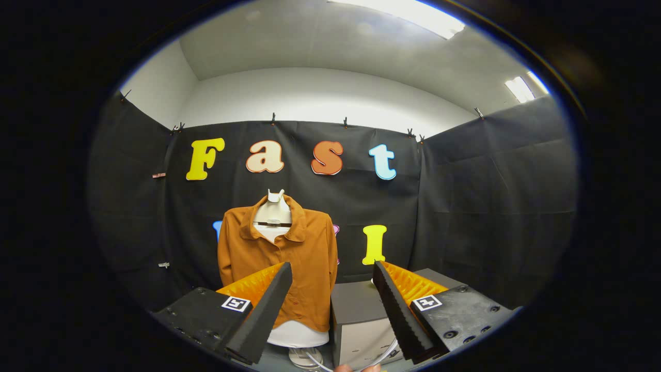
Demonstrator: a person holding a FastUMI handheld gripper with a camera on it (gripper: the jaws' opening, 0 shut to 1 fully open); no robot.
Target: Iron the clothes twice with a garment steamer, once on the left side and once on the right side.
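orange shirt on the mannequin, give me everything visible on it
The shirt is rust-orange, long-sleeved, of matte woven-looking cloth, with an open collar and a buttoned front. It hangs upright on a white mannequin against the black wall, beside a grey box. The gripper is open; its fingers stand short of it, empty.

No readable words or numbers on any object. Gripper (pixel 331 264), fingers spread apart with nothing held between them. Left finger block carries a square black-and-white coded marker (pixel 236 303); right block carries a second marker (pixel 426 302). Patterns only, not legible characters.
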